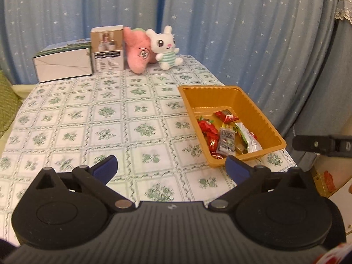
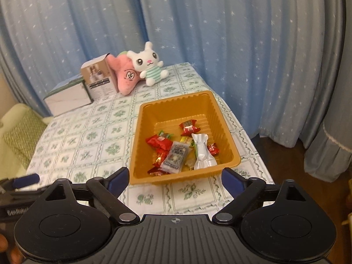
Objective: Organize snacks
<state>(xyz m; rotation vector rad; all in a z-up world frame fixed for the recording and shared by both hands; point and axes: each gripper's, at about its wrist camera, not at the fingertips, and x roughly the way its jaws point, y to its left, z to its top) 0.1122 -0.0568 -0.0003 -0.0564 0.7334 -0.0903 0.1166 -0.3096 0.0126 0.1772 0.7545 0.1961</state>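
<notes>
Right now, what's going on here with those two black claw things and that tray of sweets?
A person holds a claw-like gripper in each hand to tidy snacks. The left gripper and right gripper both hang open and empty above the table. The wrapped snacks lie together in the orange tray, and none shows loose on the tablecloth. Two plush toys and boxes sit at the far end.

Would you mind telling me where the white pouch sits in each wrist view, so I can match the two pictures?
Left wrist view: the white pouch lies right of centre, in the near right part of the orange tray.
Right wrist view: the pouch lies just right of centre, in the tray's near right part.
Shared landmark: the white bunny plush at the table's far edge.
</notes>
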